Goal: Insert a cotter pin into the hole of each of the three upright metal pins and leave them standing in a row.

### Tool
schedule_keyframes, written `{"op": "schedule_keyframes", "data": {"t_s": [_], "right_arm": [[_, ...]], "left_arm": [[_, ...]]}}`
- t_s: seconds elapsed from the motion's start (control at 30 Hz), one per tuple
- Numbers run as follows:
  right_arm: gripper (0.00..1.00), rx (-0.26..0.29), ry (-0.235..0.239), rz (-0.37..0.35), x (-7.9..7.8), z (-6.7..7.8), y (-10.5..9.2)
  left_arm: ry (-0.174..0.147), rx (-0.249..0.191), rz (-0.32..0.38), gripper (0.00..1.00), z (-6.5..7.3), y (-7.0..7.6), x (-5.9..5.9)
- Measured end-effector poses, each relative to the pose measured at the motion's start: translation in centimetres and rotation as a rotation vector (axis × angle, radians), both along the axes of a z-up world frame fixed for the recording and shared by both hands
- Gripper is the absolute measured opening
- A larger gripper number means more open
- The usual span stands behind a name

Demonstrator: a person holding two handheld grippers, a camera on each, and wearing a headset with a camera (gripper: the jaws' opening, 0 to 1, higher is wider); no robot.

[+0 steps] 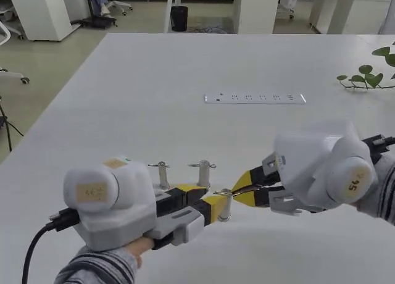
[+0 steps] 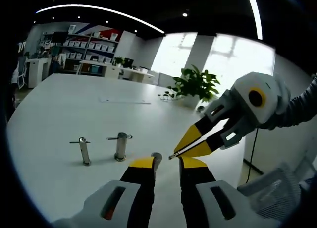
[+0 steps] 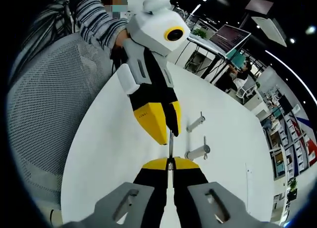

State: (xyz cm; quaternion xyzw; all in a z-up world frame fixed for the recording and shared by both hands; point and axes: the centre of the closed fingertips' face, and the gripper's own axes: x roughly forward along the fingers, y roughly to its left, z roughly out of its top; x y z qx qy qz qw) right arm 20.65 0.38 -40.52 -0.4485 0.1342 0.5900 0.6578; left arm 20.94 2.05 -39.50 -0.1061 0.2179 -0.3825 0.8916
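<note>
Head view: third insertion in hand on white table. Left gripper narrow around last bare metal pin, possibly clamping, cannot tell. Right gripper pinched on cotter pin, tip at that pin's head. Two finished pins just behind. Next: align with hole, push straight through.

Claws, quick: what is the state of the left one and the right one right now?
Left claw: closed on the upright silver metal pin.
Right claw: closed on the thin metal cotter pin.
</note>
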Motion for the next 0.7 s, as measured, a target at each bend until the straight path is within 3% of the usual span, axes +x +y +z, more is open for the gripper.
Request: {"op": "schedule_keyframes", "data": {"t_s": [0.23, 0.53, 0.7], "right_arm": [[0.0, -0.004, -0.003, 0.012, -0.5, 0.0, 0.4], [0.0, -0.003, -0.007, 0.006, -0.6, 0.1, 0.4], [0.0, -0.006, -0.002, -0.001, -0.7, -0.1, 0.3]], "left_arm": [[0.024, -0.037, -0.006, 0.07, 0.2, -0.2, -0.3], [0.022, -0.057, -0.026, 0.0, 0.4, -0.7, -0.6], [-0.004, -0.039, -0.056, 0.0, 0.3, -1.1, -1.0]]}}
